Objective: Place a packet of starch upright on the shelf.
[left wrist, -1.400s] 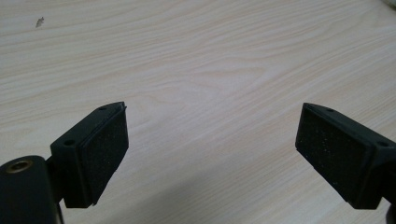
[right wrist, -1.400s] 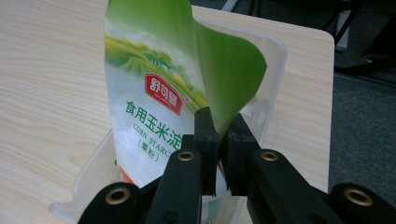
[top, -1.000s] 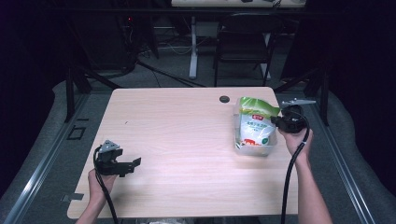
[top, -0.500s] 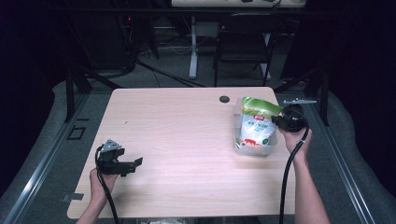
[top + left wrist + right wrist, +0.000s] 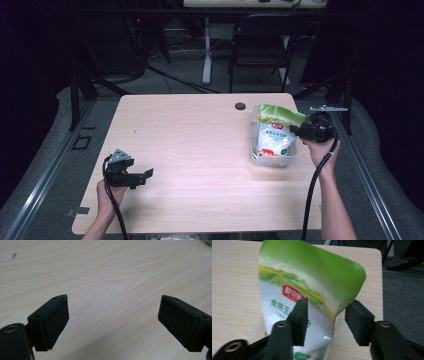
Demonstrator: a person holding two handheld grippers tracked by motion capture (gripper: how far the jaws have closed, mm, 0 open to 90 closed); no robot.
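1. The green and white plastic pouch (image 5: pixel 276 131) with a red label stands upright in a clear plastic tub (image 5: pixel 272 160) near the right edge of the light wooden worktop (image 5: pixel 200 145).
2. The right tool (image 5: pixel 326 318) has just been opening; the pouch's edge is between its jaws, but the pads do not press it.
3. The left tool (image 5: pixel 113 322) is spread wide over bare worktop, well apart from the pouch.

The pouch (image 5: pixel 312 290) is glossy plastic film, green and white, catching highlights – it stands in a clear, smooth plastic tub (image 5: pixel 272 159). The table (image 5: pixel 190 150) is pale wood-grain laminate, matt. The gripper pads (image 5: pixel 55 322) are black, rough, faintly speckled – matt rubber by the look
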